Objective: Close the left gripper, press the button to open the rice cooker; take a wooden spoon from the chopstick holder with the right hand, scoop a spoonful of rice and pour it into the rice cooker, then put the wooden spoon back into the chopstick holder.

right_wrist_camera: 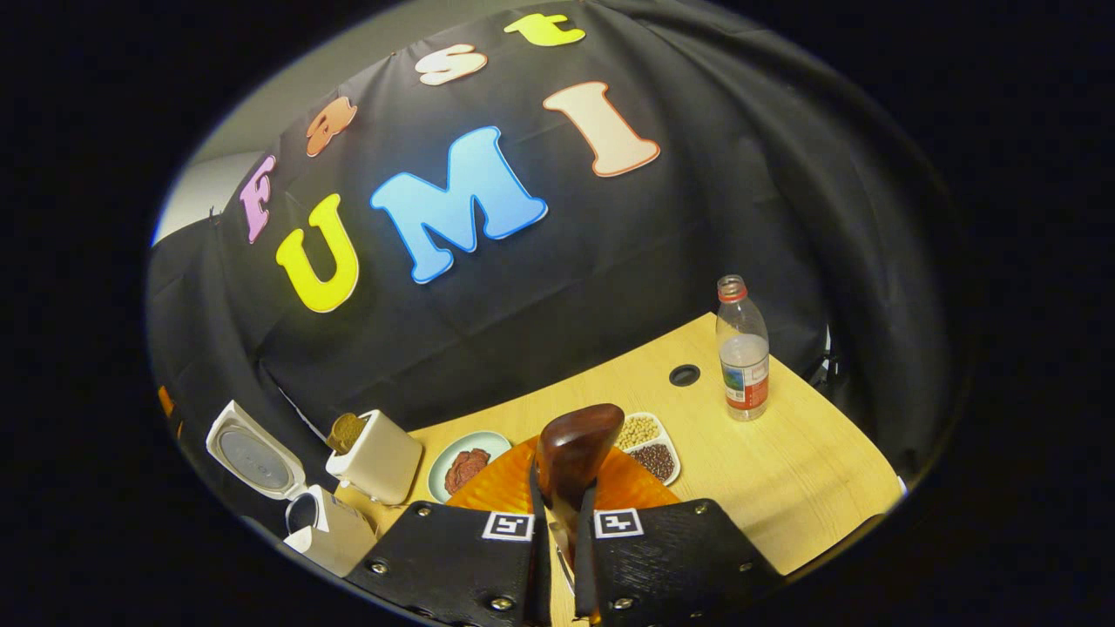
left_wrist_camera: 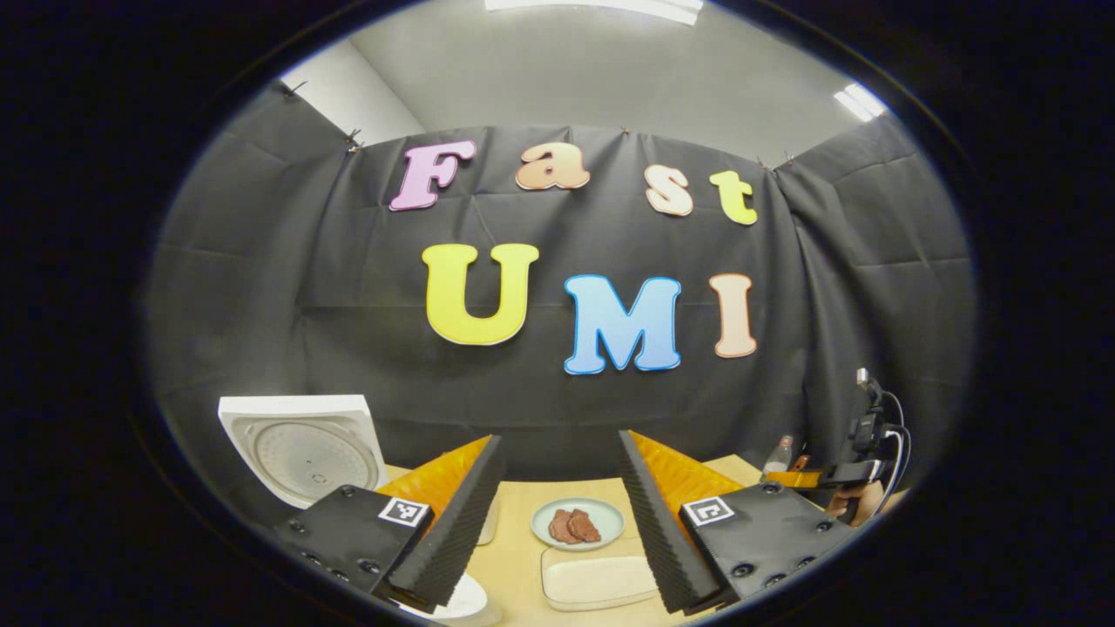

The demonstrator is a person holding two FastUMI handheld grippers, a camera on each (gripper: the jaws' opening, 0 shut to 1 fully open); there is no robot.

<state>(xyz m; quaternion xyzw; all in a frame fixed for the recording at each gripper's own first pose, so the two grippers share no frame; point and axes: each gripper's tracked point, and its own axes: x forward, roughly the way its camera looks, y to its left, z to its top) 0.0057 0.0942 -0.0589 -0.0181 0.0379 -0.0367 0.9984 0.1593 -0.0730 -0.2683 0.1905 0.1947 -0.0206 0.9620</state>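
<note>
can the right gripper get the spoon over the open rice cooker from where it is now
Probably yes. The right gripper is shut on the wooden spoon, the rice cooker has its lid up, and only the chopstick holder stands nearby, beside the path.

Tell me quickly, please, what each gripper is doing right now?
Left gripper: open, fingers wide apart, holding nothing.
Right gripper: closed on the wooden spoon.

The left gripper view sits low, level, facing the booth's back wall across the surface (left_wrist_camera: pixel 523 514). The right gripper view looks from higher, tilted, down over the surface (right_wrist_camera: pixel 784 461). Both share the rice cooker lid (left_wrist_camera: pixel 300 448) (right_wrist_camera: pixel 248 453) and the meat plate (left_wrist_camera: pixel 577 524) (right_wrist_camera: pixel 466 461).
</note>
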